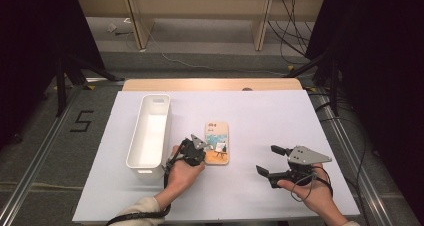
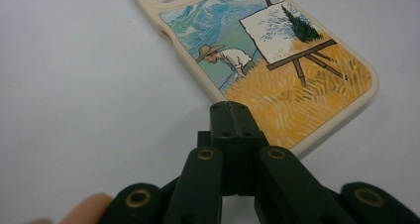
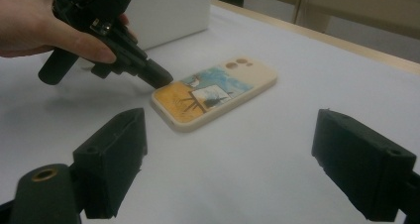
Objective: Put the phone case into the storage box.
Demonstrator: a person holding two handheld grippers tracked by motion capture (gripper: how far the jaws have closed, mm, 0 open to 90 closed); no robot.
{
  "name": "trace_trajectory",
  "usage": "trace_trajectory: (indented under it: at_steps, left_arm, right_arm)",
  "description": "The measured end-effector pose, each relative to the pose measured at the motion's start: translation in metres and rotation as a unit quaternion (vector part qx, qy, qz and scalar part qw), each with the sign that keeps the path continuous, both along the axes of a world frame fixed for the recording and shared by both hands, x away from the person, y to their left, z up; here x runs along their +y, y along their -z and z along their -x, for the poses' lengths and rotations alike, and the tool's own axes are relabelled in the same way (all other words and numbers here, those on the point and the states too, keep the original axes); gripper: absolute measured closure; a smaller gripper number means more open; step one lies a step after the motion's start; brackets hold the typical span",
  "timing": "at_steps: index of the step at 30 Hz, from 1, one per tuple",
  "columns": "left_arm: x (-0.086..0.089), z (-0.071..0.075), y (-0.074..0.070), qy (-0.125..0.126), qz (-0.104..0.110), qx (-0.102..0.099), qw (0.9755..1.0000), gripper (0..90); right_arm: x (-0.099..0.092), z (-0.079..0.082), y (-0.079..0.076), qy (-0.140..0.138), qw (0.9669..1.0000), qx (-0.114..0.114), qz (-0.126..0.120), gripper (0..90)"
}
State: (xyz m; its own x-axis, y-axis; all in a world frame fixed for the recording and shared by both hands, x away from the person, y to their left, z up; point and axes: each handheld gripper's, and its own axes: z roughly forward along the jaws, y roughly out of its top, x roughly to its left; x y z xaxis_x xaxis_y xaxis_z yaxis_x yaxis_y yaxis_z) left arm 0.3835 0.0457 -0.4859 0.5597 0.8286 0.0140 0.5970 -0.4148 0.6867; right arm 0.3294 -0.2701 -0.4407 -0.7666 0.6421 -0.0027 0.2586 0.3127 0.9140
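Note:
A cream phone case [image 1: 217, 142] with a painted scene of a painter, an easel and a yellow field lies flat, picture side up, on the white table sheet. My left gripper [image 1: 199, 148] is shut with nothing between its jaws. Its joined tips [image 2: 233, 107] point down at the case's [image 2: 277, 60] long edge near the yellow end. The right gripper view shows the same tip [image 3: 161, 78] at the corner of the case [image 3: 218, 90]. To the right of the case my right gripper [image 1: 270, 160] is held open and empty, jaws wide apart [image 3: 233, 154].
A long white empty bin [image 1: 134, 136] stands just left of my left hand, its corner also seen behind that hand [image 3: 168, 11]. The white sheet [image 1: 260, 116] covers the table, with the wooden edge [image 1: 210, 84] at the far side.

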Motion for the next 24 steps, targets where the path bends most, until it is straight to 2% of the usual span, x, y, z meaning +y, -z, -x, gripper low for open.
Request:
trace_trajectory:
  at_steps: [8, 16, 24]
  left_arm:
    - [-0.001, 0.0, 0.001, -0.002, 0.009, 0.003, 0.9999, 89.9]
    - [-0.007, 0.001, 0.002, 0.005, 0.009, 0.0, 0.9999, 89.9]
    - [-0.021, 0.002, 0.002, 0.017, 0.017, 0.0, 0.9997, 89.9]
  right_arm:
    - [0.0, 0.0, 0.0, -0.001, 1.0, 0.0, 0.002, 15.0]
    - [0.0, 0.0, 0.0, -0.001, 1.0, 0.0, 0.003, 15.0]
    - [0.0, 0.0, 0.0, 0.001, 1.0, 0.0, 0.002, 15.0]
